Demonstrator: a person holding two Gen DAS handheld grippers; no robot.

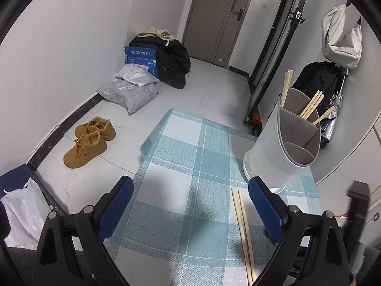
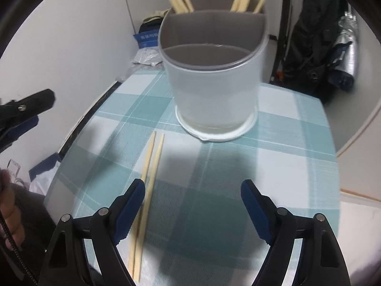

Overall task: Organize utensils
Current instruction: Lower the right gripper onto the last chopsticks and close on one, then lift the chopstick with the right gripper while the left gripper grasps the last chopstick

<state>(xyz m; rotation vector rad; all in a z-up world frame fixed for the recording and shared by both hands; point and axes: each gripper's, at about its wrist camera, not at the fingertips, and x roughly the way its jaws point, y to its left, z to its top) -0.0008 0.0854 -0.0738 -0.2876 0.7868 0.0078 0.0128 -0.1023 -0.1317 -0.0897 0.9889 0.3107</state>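
Note:
A white utensil holder (image 1: 283, 143) with grey compartments stands on the checked tablecloth (image 1: 185, 166). Several wooden chopsticks (image 1: 309, 106) stick up from its back compartments; the front one looks empty. Two loose chopsticks (image 1: 243, 226) lie side by side on the cloth. My left gripper (image 1: 190, 205) is open and empty, the pair lying just inside its right finger. In the right wrist view the holder (image 2: 214, 90) is straight ahead and the pair (image 2: 148, 178) passes under the left finger of my open, empty right gripper (image 2: 193, 205). The left gripper (image 2: 21, 112) shows at the left edge.
The table's left edge (image 1: 142, 147) drops to a tiled floor with tan shoes (image 1: 88, 140), parcels (image 1: 131, 90) and bags. A white curved wall lies right of the holder (image 2: 357, 119). A black backpack (image 2: 312, 38) stands behind the table.

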